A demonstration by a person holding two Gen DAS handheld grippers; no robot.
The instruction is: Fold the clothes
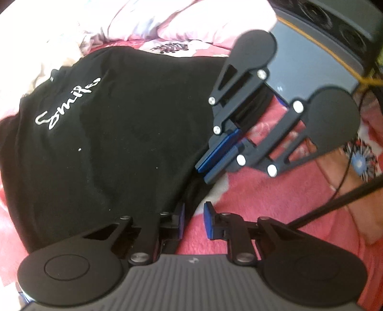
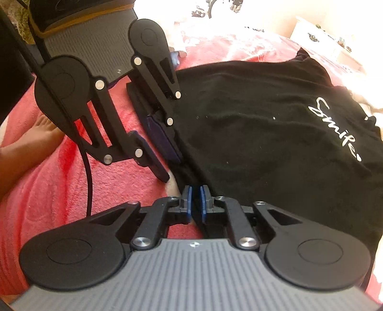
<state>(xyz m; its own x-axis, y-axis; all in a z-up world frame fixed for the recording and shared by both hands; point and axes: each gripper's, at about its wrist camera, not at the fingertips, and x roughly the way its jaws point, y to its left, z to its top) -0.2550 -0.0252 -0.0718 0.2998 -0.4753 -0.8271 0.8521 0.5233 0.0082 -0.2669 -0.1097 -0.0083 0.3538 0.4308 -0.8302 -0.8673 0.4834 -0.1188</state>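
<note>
A black T-shirt [image 1: 115, 134] with white "Smile" lettering [image 1: 67, 102] lies flat on a pink bed cover [image 1: 275, 198]. Its long axis runs away from both tools, with the lettered chest at the far end and the hem edge nearest the tools.

The left tool [image 1: 194, 221] sits at the shirt's near edge with its blue pads spread apart; one pad rests over the black cloth, the other over bare pink cover, and nothing is pinched between them. The right tool [image 2: 196, 205] is just beside it along the same hem edge, its blue pads pressed close together on a thin fold of the shirt's black edge. In each wrist view the other tool shows close ahead, angled toward the same stretch of hem.

Beyond the shirt's far end lies rumpled pale bedding [image 1: 167, 21]. On the side of the tools away from the shirt, open pink cover spreads out, where a bare foot [image 2: 45, 129] and a black cable [image 2: 87, 172] lie near the left tool.
</note>
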